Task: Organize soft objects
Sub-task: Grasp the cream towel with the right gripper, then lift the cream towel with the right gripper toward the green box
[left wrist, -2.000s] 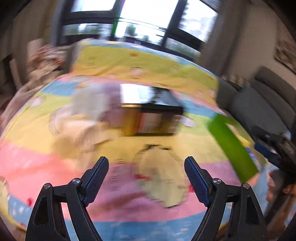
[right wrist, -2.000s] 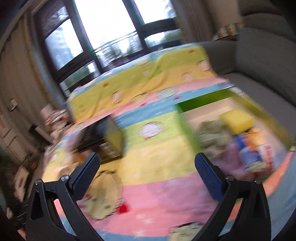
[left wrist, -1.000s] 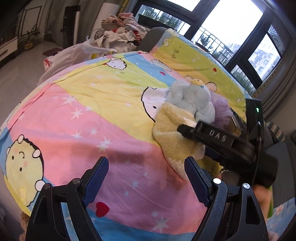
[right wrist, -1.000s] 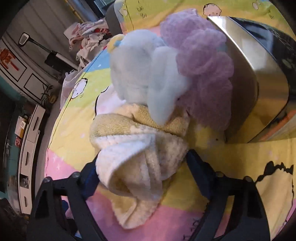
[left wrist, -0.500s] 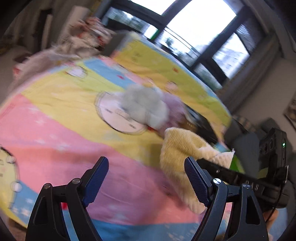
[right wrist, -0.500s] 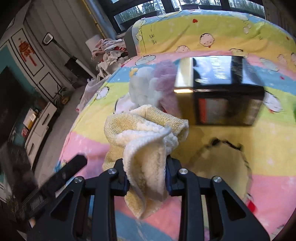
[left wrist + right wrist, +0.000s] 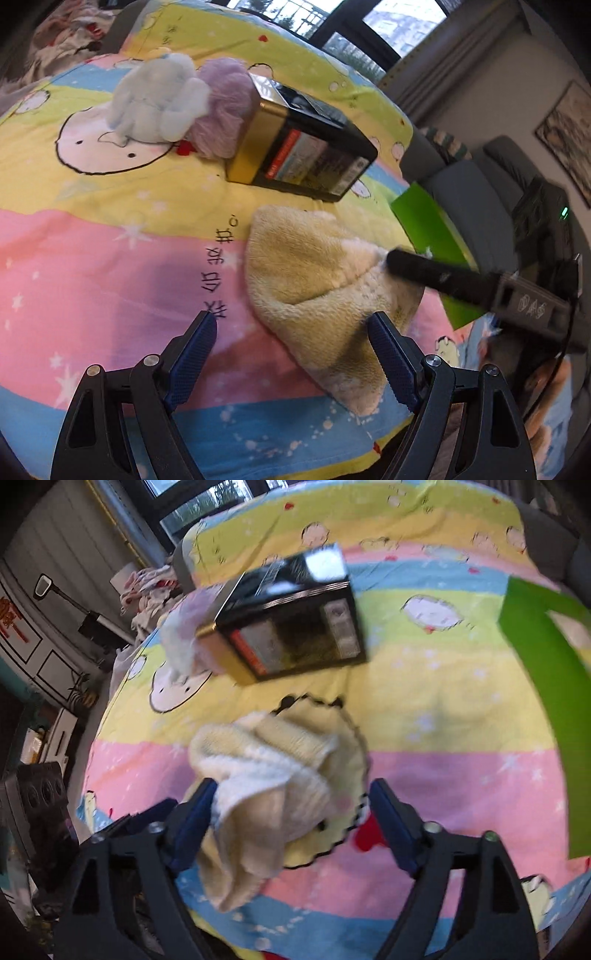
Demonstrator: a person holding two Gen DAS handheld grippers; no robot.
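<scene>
One yellow towel (image 7: 266,775) apparently lies between the spread right claw (image 7: 291,812) fingers.

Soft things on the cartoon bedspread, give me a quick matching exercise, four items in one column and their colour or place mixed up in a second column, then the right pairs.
Column one:
1. towel
2. plush toy
3. yarn ball
4. box

Column two:
A. purple, wedged between the toy and the box
B. pale yellow, lying between the fingers of the right gripper
C. black and gold, hard-sided
D. light blue and white, on a cartoon face print

Pairs: 1-B, 2-D, 3-A, 4-C
</scene>
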